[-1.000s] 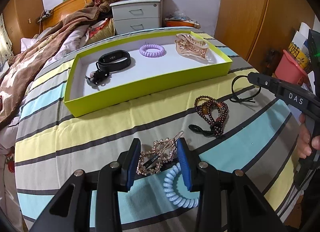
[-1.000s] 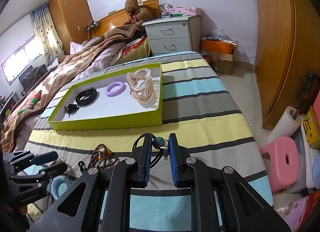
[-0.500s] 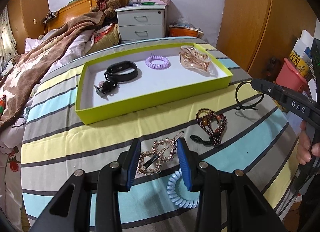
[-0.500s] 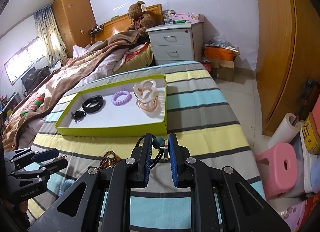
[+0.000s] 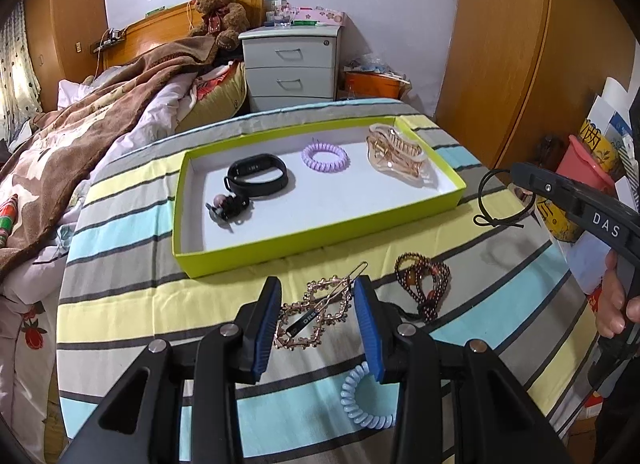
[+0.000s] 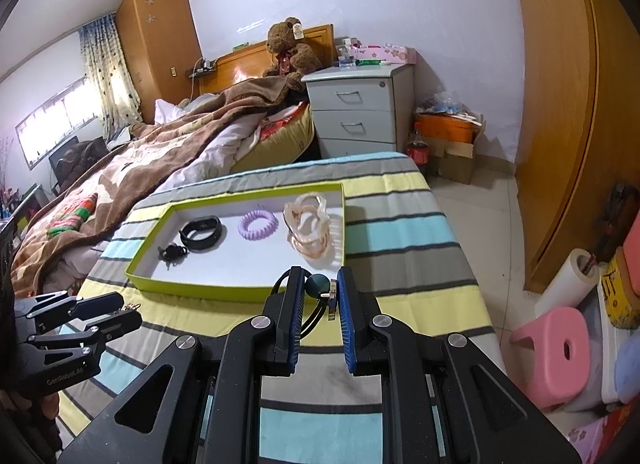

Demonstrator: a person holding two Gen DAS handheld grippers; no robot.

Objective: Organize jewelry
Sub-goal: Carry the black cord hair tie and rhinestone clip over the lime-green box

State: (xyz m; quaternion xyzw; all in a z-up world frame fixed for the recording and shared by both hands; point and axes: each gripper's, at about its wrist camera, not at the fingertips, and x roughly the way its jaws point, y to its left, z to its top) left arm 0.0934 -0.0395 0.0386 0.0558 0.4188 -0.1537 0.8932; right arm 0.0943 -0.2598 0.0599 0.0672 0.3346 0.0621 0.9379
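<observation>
My left gripper (image 5: pixel 316 314) is shut on a gold hair clip (image 5: pixel 316 312), held a little above the striped tablecloth (image 5: pixel 160 304). My right gripper (image 6: pixel 319 294) is shut on a black hair tie with a teal bead (image 6: pixel 318 284); in the left wrist view the hair tie (image 5: pixel 494 204) dangles from it at the right. Beyond both lies a lime-green tray (image 5: pixel 320 242) holding a black band (image 5: pixel 258 174), a purple coil tie (image 5: pixel 325 156), a peach claw clip (image 5: pixel 396 156) and a small black piece (image 5: pixel 230 206). The tray (image 6: pixel 192 286) sits just ahead of my right gripper.
A dark bead bracelet (image 5: pixel 424 284) and a light blue coil tie (image 5: pixel 360 396) lie on the cloth near my left gripper. A bed with a brown blanket (image 5: pixel 80 132) is at the left, a nightstand (image 5: pixel 292 68) behind, a wardrobe (image 6: pixel 560 144) and a pink stool (image 6: pixel 560 348) at the right.
Both grippers have risen with the clip and the hair tie still in them; the table and tray look farther below.
</observation>
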